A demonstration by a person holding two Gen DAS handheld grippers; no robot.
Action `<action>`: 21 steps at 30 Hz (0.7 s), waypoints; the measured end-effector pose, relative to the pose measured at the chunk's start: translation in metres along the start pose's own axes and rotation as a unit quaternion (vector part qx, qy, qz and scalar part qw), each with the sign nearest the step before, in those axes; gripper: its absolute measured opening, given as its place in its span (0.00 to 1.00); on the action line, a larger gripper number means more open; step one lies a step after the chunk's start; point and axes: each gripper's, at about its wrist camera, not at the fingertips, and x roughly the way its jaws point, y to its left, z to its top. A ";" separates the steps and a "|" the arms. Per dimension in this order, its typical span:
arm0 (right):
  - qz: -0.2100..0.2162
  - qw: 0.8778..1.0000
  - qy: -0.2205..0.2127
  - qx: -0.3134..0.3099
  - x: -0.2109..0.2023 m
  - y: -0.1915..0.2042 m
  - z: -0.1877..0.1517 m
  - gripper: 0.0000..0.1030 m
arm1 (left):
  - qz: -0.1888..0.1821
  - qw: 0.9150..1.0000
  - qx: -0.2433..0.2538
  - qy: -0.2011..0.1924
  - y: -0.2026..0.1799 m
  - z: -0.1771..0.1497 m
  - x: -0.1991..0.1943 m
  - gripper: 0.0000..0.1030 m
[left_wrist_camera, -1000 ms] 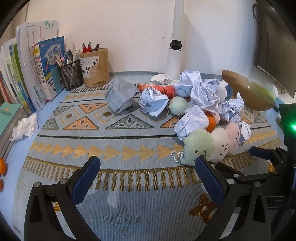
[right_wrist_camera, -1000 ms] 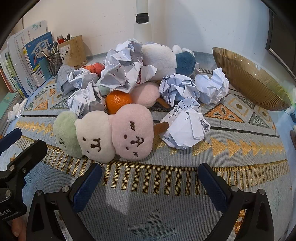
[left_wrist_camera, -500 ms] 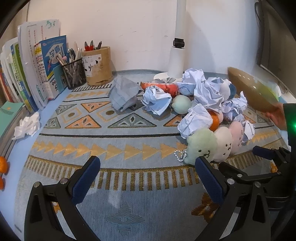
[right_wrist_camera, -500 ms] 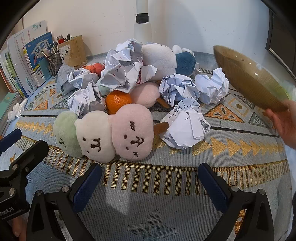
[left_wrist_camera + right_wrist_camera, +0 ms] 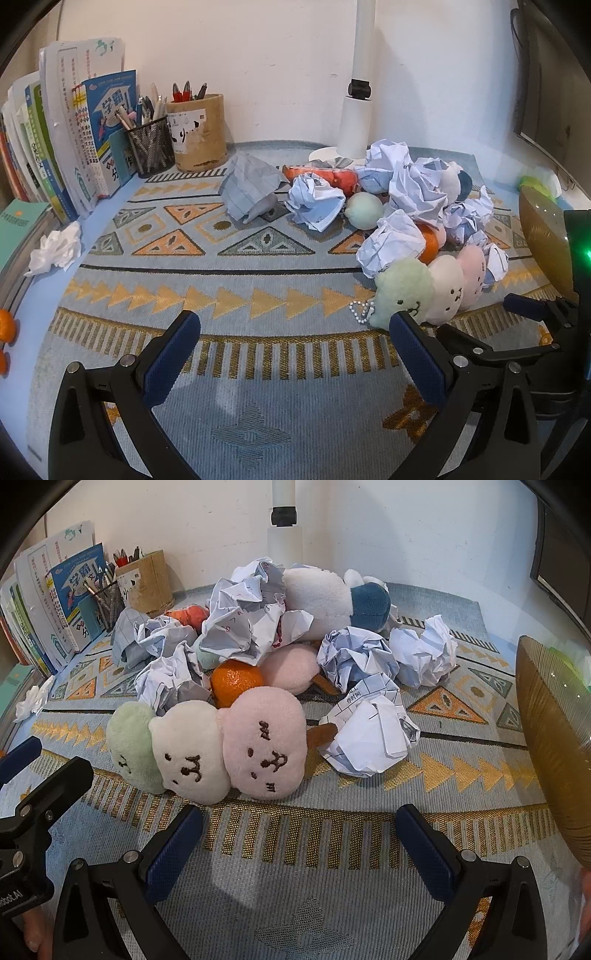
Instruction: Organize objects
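Note:
A three-ball plush skewer (image 5: 207,753) in green, cream and pink lies on the patterned mat (image 5: 295,867), just beyond my open right gripper (image 5: 301,814). Behind it are an orange (image 5: 234,679), a pink plush (image 5: 291,666), a white-and-blue plush (image 5: 332,598) and several crumpled paper balls (image 5: 369,734). In the left wrist view the same skewer (image 5: 424,291) sits by the right fingertip of my open left gripper (image 5: 291,328), which is empty. A brown bowl (image 5: 554,738) hangs tilted on edge at the far right; it also shows as the bowl (image 5: 543,240).
Books (image 5: 55,147), a mesh pen cup (image 5: 151,147) and a wooden pen holder (image 5: 197,136) line the back left. A white lamp post (image 5: 356,110) stands behind the pile. A paper wad (image 5: 55,247) and an orange (image 5: 5,328) lie off the mat at left.
A hand lifted the brown bowl off the mat at the back right, tipped it on edge and brought it nearer on the right. Both grippers stayed nearly still and open.

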 end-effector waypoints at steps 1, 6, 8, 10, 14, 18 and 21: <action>0.000 1.000 0.000 0.000 0.000 0.000 0.000 1.00 | 0.000 1.000 -0.002 0.001 0.000 0.000 0.000 0.99; 0.000 1.000 0.000 0.000 -0.001 0.000 0.000 1.00 | 0.006 1.000 -0.005 0.001 0.001 0.000 0.001 0.99; 0.000 1.000 0.000 0.000 -0.001 0.000 -0.001 1.00 | 0.010 1.000 -0.001 0.006 -0.001 0.000 0.003 0.99; 0.000 1.000 0.000 0.000 -0.001 0.000 -0.001 1.00 | 0.015 1.000 0.004 0.010 -0.003 0.000 0.004 0.99; -0.003 1.000 0.003 0.008 -0.002 -0.001 -0.001 1.00 | 0.022 1.000 0.001 0.012 -0.002 0.000 0.004 0.99; 0.002 0.999 0.044 0.005 -0.007 -0.005 -0.002 1.00 | 0.025 0.999 -0.018 0.037 0.003 0.002 0.014 0.99; 0.002 0.999 0.032 0.005 -0.011 -0.005 -0.004 1.00 | 0.031 0.995 -0.020 0.094 0.004 0.003 0.033 0.99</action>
